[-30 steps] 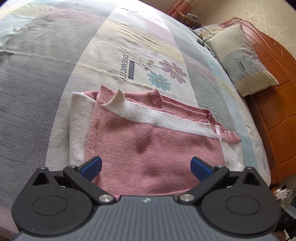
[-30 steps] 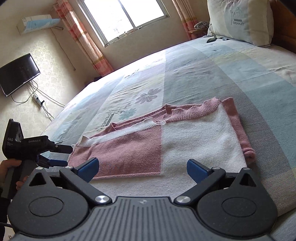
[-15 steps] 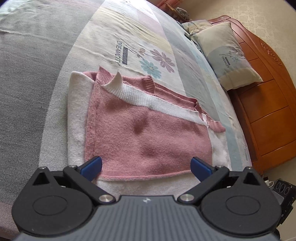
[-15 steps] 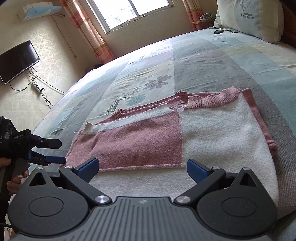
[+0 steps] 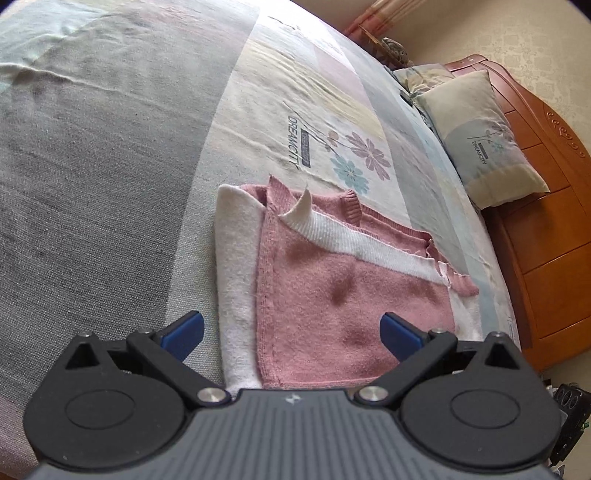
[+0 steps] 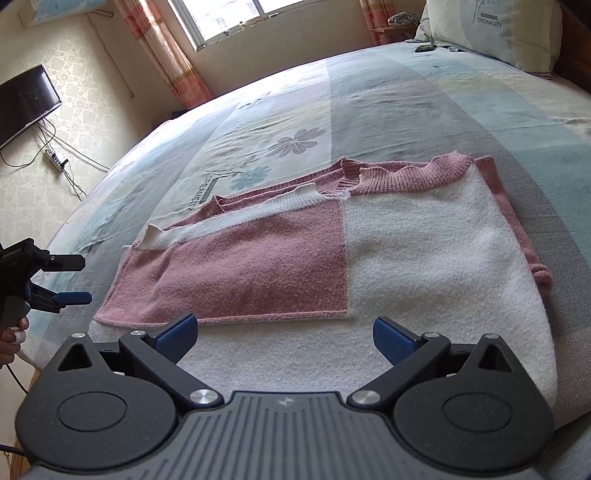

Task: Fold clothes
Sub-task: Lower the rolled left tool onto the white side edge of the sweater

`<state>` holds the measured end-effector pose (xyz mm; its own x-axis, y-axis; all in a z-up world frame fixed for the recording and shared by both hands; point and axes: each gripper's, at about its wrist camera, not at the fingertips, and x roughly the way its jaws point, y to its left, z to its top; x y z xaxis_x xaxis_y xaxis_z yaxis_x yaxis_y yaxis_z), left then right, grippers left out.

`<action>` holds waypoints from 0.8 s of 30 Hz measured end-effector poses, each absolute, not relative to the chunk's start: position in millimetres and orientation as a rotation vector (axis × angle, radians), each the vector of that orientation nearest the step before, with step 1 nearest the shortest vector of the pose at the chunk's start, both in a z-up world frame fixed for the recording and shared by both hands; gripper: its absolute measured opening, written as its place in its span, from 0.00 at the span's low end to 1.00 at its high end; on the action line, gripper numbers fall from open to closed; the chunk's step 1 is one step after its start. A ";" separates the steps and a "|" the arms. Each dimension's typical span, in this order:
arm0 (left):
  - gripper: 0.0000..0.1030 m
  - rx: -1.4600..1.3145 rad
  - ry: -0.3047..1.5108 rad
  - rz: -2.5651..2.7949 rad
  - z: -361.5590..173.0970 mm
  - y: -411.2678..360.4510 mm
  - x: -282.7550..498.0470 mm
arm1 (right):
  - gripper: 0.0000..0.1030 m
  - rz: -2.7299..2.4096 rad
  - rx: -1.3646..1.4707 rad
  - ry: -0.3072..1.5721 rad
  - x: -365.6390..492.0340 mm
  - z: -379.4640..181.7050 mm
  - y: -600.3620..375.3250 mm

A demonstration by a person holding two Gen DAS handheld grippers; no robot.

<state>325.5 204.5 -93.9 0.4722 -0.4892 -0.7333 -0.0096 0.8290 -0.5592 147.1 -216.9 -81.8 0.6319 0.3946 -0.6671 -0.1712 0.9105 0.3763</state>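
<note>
Spread over the bed (image 6: 424, 96), your sweater (image 6: 332, 258) lies part-folded just ahead of both grippers' spread, empty fingers (image 5: 183, 326), so further folds likely remain.

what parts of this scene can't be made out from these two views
- Near hem of the sweater: in both wrist views, each tool's black body covers it.
- Layers under the folded pink panel: hidden by the panel itself.
- Dark object by the pillow, right wrist view: too small to identify.
- Person holding the left tool: only a hand shows, cut off by the left edge.
- Right tool: absent from the left wrist view.
</note>
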 end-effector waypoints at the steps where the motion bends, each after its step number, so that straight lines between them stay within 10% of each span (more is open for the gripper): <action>1: 0.98 -0.537 1.059 -0.313 -97.7 202.8 326.7 | 1.00 0.331 0.277 0.828 147.1 -81.3 -215.4; 24: 0.99 -0.686 1.034 -0.401 -123.1 206.0 360.1 | 1.00 0.407 0.172 0.950 155.4 -73.8 -188.2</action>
